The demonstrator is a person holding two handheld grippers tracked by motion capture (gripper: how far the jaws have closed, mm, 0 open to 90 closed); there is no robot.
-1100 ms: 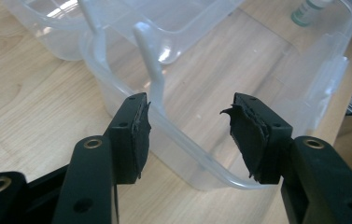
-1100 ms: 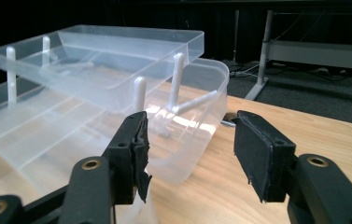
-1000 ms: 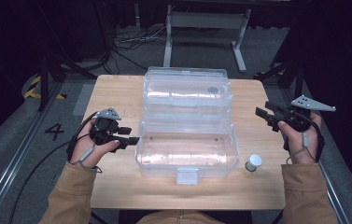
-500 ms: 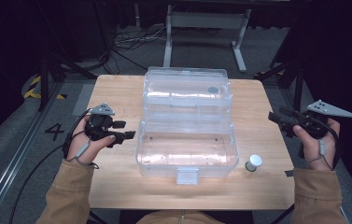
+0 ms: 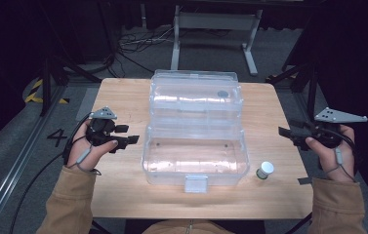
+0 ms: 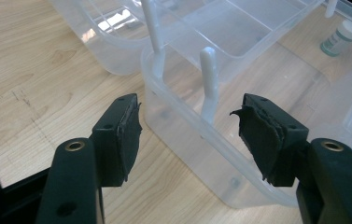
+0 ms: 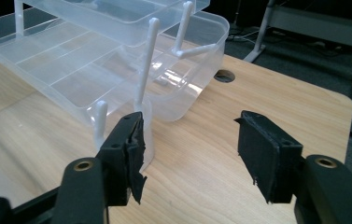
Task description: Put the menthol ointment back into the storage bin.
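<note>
The clear plastic box (image 5: 195,131) is sitting open in the middle of the tabletop (image 5: 123,195), its lid folded back on the far side and its latch facing the near edge. The left tool (image 5: 128,141) is hovering just beside the box's left wall with jaws spread and gripping nothing. The right tool (image 5: 285,132) is hanging released past the tabletop's right edge, with 1 small white-capped bottle (image 5: 265,170) standing near the box's near right corner.

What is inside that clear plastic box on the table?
The box looks empty: the wooden table shows through its clear bottom. Its raised tray has bare compartments. The small bottle stands outside, beside it.
</note>
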